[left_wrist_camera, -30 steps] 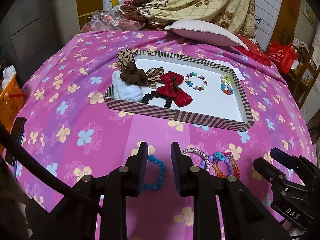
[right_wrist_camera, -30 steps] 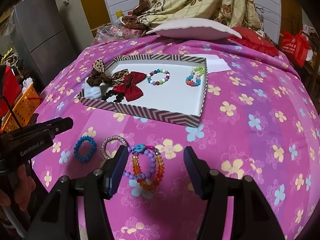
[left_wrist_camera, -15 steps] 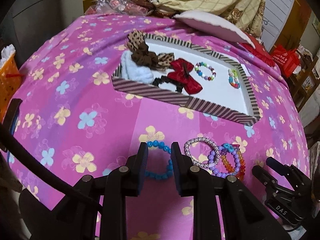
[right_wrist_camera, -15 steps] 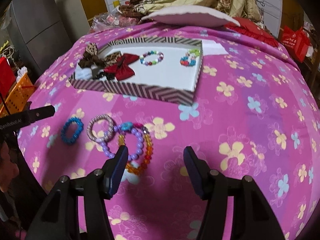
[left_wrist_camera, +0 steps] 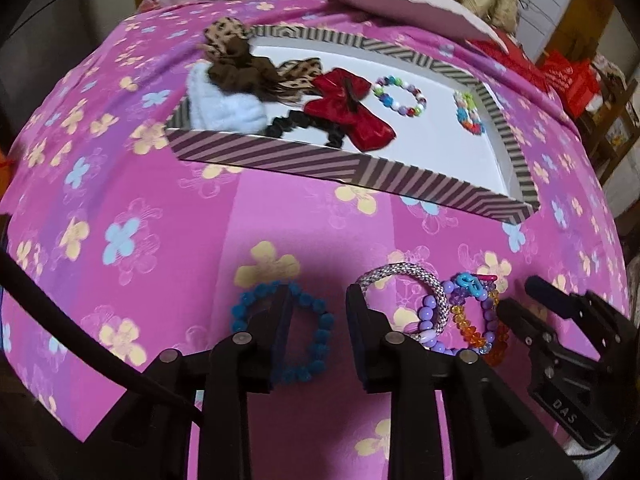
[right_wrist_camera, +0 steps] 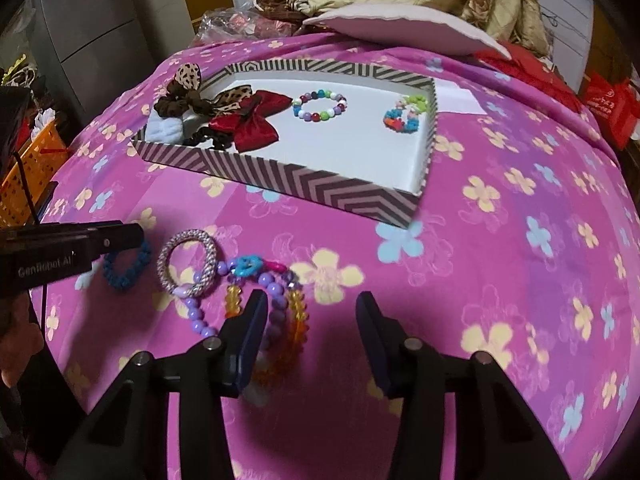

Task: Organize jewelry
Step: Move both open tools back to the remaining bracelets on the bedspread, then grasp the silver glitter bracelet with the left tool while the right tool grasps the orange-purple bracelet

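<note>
Bracelets still wait on the pink flowered blanket (right_wrist_camera: 500, 240), in front of the striped tray (right_wrist_camera: 320, 190). The tray already holds two bead bracelets (right_wrist_camera: 320, 105), a red bow (right_wrist_camera: 252, 124) and some hair ties. Four are left, it seems: a blue bracelet (left_wrist_camera: 304, 336), a silver ring bracelet (right_wrist_camera: 188, 264), a purple one (right_wrist_camera: 272, 300) and an orange one (right_wrist_camera: 298, 320). The left gripper (left_wrist_camera: 316, 328) is opening over the blue bracelet's rim, not squeezing yet. The right gripper (right_wrist_camera: 310, 332) is closing over the orange and purple beads, not pinching yet.
</note>
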### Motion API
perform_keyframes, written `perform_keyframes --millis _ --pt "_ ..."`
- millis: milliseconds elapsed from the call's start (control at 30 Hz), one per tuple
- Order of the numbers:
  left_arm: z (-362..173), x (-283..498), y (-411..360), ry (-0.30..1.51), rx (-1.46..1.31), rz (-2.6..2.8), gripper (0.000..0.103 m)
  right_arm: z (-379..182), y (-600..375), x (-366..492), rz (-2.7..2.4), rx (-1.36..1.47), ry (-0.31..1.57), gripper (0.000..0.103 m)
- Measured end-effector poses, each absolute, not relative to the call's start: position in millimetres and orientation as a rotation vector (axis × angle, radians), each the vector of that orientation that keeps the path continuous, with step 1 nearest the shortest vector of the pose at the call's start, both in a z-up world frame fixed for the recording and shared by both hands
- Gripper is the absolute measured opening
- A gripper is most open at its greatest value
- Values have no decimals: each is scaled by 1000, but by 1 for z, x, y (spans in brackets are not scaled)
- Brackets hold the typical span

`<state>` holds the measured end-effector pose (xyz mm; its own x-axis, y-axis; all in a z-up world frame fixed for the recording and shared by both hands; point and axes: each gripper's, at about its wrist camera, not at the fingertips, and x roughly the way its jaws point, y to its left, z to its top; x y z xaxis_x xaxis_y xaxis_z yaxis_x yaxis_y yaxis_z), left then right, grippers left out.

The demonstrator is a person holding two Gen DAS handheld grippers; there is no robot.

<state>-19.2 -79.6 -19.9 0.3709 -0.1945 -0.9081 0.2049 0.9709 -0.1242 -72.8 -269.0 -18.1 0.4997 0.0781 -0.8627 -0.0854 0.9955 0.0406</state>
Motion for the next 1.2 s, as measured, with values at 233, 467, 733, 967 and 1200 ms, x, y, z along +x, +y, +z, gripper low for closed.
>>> perform_keyframes --millis 233,467,733,967,1200 --pt "-27 -7 -95 1175 71 -273 43 -25 -262 -59 124 -44 1059 45" --pt "-30 -4 -101 1169 106 -304 43 -28 -253 -50 152 -86 1048 38" --pt "-32 2 -103 1194 91 -358 43 -26 -258 -50 222 -25 1057 24" --pt "-35 4 -106 1193 101 -356 43 -24 -267 -47 226 19 1044 24" --pt "-36 4 -115 1180 141 -374 42 -29 -264 -39 267 33 1033 24"
